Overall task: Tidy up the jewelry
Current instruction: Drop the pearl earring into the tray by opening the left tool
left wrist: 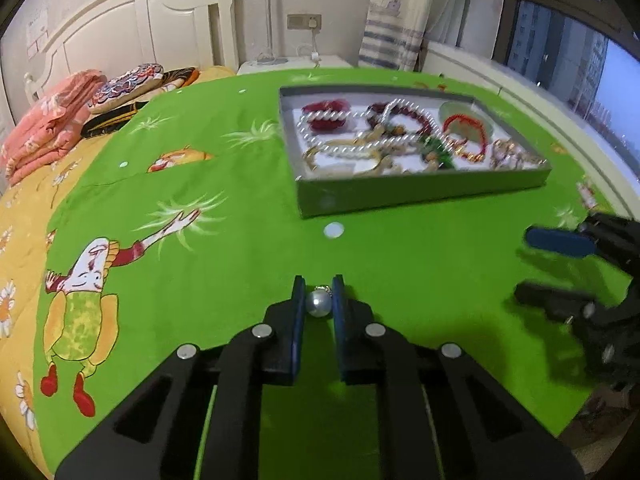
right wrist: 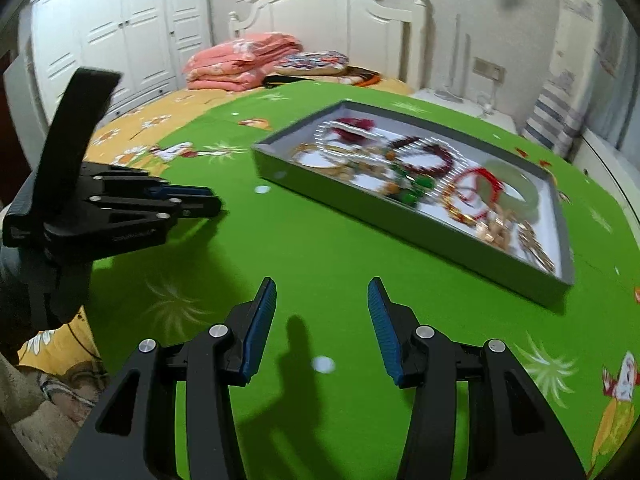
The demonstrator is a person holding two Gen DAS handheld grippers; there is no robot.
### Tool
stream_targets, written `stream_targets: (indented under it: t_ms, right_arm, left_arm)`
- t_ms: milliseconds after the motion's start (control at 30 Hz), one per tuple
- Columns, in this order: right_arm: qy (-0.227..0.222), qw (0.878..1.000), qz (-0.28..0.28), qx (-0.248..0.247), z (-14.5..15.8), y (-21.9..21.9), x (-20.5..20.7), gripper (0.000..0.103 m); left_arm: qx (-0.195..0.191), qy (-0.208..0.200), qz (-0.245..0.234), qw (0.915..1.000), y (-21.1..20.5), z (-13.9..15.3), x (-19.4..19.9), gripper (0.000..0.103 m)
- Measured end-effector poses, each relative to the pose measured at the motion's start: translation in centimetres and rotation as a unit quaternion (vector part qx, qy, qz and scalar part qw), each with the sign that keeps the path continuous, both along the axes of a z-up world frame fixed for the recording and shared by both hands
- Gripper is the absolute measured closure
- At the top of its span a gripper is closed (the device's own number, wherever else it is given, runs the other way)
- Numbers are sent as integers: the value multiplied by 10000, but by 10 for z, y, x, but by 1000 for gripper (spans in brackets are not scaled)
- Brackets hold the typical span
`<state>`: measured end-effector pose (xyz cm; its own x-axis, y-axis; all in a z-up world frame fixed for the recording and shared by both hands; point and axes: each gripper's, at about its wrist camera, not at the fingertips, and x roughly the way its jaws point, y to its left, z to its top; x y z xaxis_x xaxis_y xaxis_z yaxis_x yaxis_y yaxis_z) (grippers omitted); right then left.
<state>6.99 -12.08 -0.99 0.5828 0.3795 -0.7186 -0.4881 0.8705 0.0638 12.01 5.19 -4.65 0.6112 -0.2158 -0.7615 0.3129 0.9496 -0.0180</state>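
Green sheet (left wrist: 208,208), pink quilt (right wrist: 240,60), headboard (right wrist: 340,8).

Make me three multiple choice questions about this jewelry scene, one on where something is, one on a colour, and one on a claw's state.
1. Where is the round silver pearl bead?
A. in the tray
B. between the left claw's pads
C. on the pillow

2. What colour is the cartoon-print bedspread under the shallow grey jewelry tray?
A. green
B. blue
C. white

3. How is the right claw?
A. shut on a bracelet
B. shut on the bead
C. open, holding nothing

Answers:
1 B, the bead sits pinched between the left claw's blue pads.
2 A, bright green cloth surrounds the tray.
3 C, its pads stand wide apart with only cloth between them.
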Motion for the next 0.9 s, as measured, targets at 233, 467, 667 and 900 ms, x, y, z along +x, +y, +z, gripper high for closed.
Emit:
stream_targets:
  t_ms: [233, 467, 667, 900]
  right_arm:
    - [-8, 9999, -124, 107, 2, -2, 1, 57]
    - [-83, 9993, -355, 65, 5, -11, -4, 57]
    - [-158, 9970, -750, 114, 9, -32, 2, 57]
    - [-143, 9853, -1699, 52, 15, -59, 28, 47]
  left_arm:
    - [-28, -555, -416, 9976, -40, 37, 24, 90]
    - [7, -448, -422, 9981, -78, 32, 79, 75]
    - [202, -846, -287, 9958, -86, 40, 70, 34]
    - [338, -1305, 499, 9896, -81, 51, 40, 4]
